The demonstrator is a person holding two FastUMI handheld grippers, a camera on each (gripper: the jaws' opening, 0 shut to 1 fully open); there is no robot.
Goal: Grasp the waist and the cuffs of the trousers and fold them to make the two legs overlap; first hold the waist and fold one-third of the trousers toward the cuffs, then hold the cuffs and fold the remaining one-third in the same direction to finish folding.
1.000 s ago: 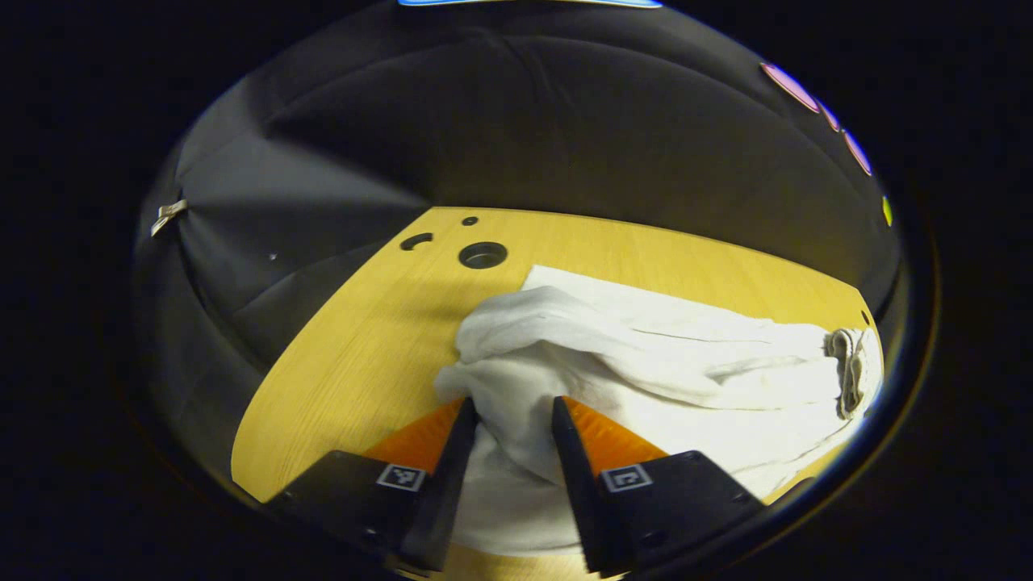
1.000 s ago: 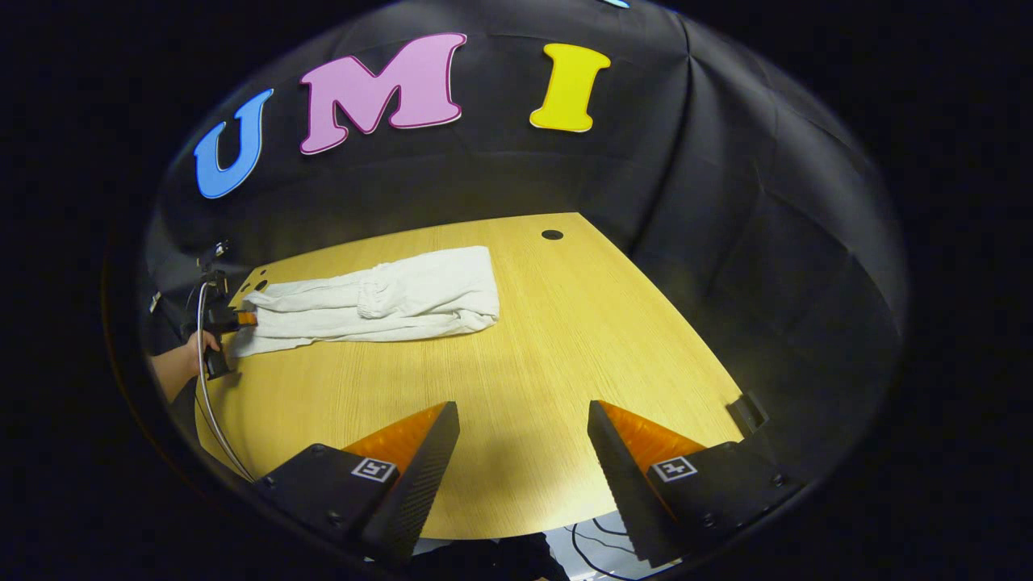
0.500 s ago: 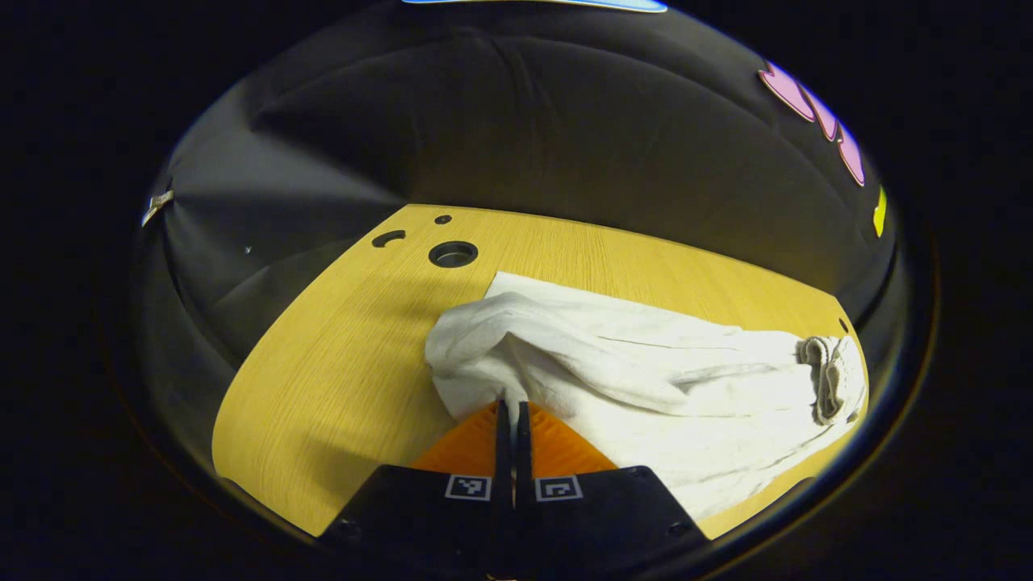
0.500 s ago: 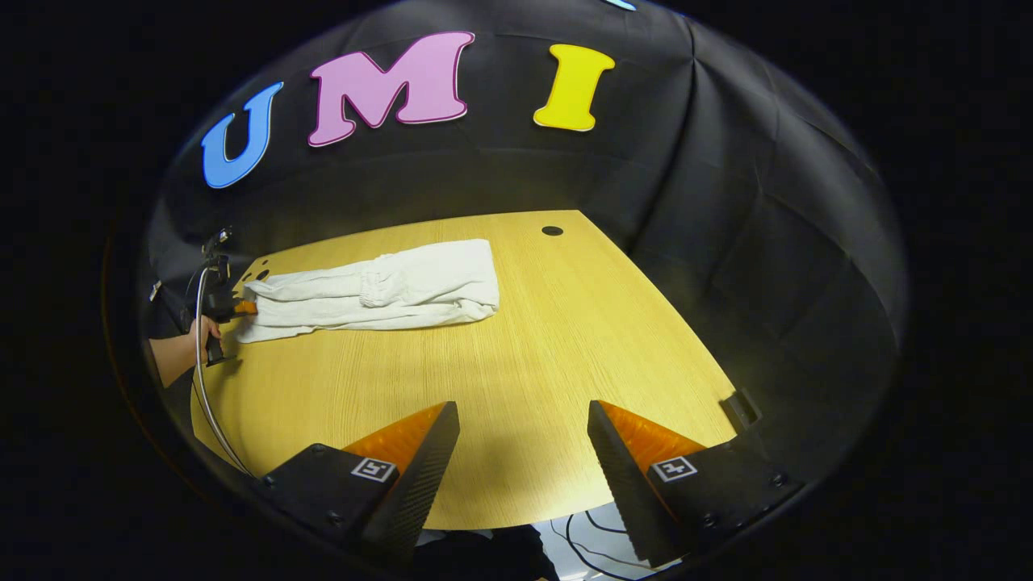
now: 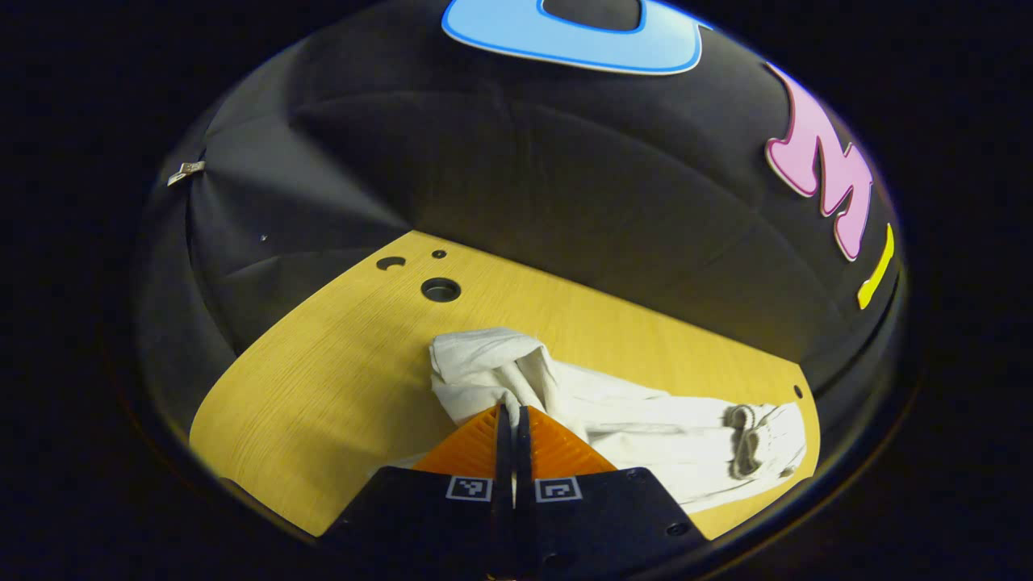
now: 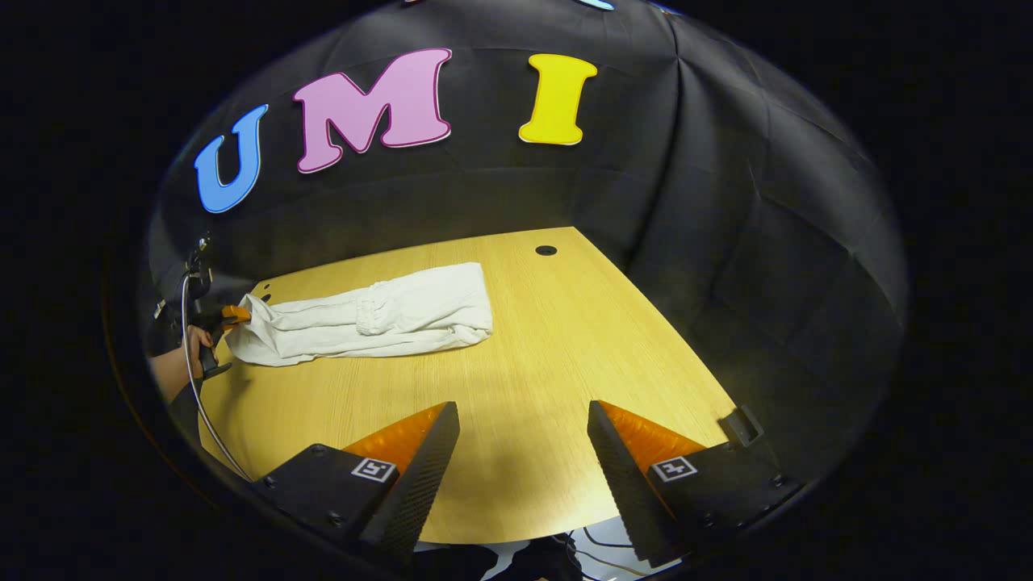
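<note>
The white trousers (image 6: 363,319) lie stretched along the far side of the wooden table (image 6: 524,387), already doubled over near the middle. The left gripper (image 5: 512,411) has its jaws pressed together on the trousers' end nearest the table's round holes (image 5: 441,289), with that end lifted off the table. The right gripper (image 6: 523,415) hovers over the table's near edge, well apart from the trousers, jaws spread wide on nothing

trousers (image 6: 363,316) | white, folded lengthwise | flat on table (image 6: 533,379) | one end lifted, bunched
</note>
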